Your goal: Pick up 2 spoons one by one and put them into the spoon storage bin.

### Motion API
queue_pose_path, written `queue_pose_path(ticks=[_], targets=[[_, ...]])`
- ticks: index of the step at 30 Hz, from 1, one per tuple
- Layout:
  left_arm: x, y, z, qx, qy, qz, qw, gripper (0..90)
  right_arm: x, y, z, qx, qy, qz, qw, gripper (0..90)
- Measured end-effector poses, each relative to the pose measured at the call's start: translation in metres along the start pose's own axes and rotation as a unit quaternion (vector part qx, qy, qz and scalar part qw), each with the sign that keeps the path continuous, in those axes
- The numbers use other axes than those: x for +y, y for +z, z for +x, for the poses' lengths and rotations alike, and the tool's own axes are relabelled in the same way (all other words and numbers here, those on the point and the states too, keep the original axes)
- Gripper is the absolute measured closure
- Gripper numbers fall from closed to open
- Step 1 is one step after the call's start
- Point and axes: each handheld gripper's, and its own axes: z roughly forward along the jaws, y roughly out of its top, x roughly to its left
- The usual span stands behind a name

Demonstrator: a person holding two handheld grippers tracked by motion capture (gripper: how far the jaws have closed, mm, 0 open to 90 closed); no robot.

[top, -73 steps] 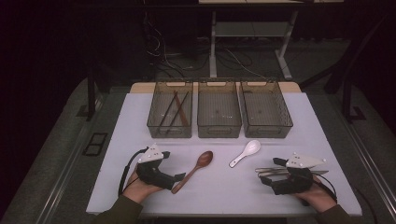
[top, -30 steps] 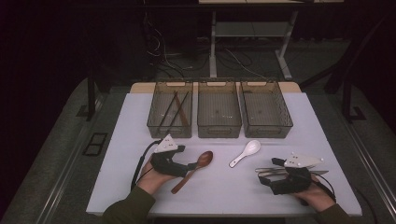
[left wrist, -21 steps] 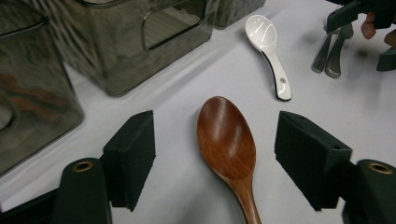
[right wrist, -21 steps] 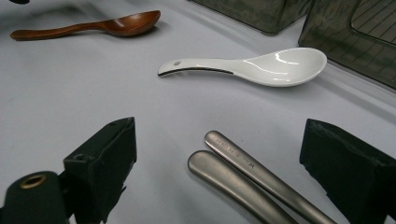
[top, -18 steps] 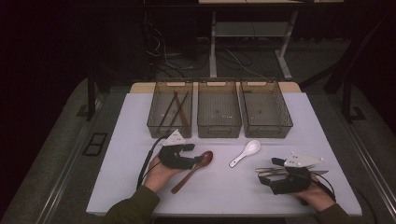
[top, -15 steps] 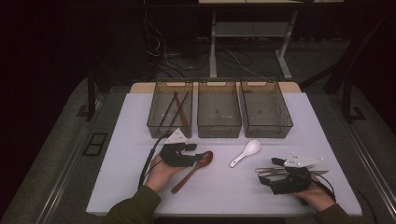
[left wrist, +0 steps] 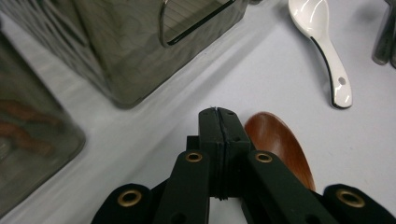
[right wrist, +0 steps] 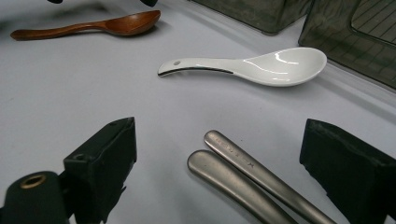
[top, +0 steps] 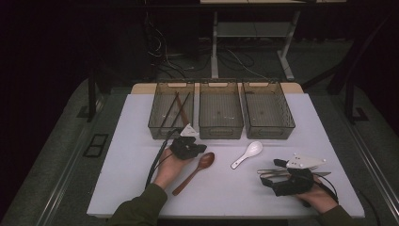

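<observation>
The left gripper [left wrist: 218, 112], its jaws pressed together, is held just above the white table [top: 117, 155], the bowl of the wooden spoon [left wrist: 280, 144] lying just beside its tip. The right gripper [right wrist: 224, 168] is spread around two metal handles [right wrist: 243, 182].

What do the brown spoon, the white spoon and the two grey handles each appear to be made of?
Brown spoon: probably wood, reddish with a soft sheen. White spoon: likely glazed ceramic, with sharp glossy highlights. Two grey handles: apparently brushed metal, with a dull grey shine.
</observation>
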Motion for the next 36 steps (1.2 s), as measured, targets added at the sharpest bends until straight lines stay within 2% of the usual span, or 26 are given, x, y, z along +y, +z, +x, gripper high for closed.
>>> queue_pose_path(ticks=[7,15,18,22,25,31,36], targets=[[0.006,0.008,-0.005,-0.006,0.010,0.013,0.9998,88.9,0.000,-0.001,0.000,0.000,0.001,-0.001,1.0000,10.6],[0.013,0.015,-0.012,-0.024,0.022,0.021,0.9992,88.9,0.000,-0.001,0.000,0.000,0.001,-0.001,1.0000,10.7],[0.014,0.020,-0.014,-0.032,0.021,0.021,0.9990,88.9,0.000,-0.001,0.000,0.000,0.001,-0.002,1.0000,10.6],[0.019,0.025,-0.021,-0.049,0.032,0.024,0.9980,88.9,0.000,-0.001,0.000,0.000,0.001,-0.002,1.0000,10.6],[0.019,0.027,-0.026,-0.051,0.039,0.028,0.9976,88.9,0.000,-0.001,0.000,0.000,0.000,-0.002,1.0000,10.7],[0.018,0.022,-0.019,-0.043,0.028,0.019,0.9985,87.7,0.000,-0.001,0.000,0.001,-0.001,-0.001,1.0000,10.6],[0.013,0.009,-0.013,-0.034,0.007,-0.007,0.9994,73.8,0.000,-0.002,-0.001,-0.001,-0.001,-0.002,1.0000,10.6]])
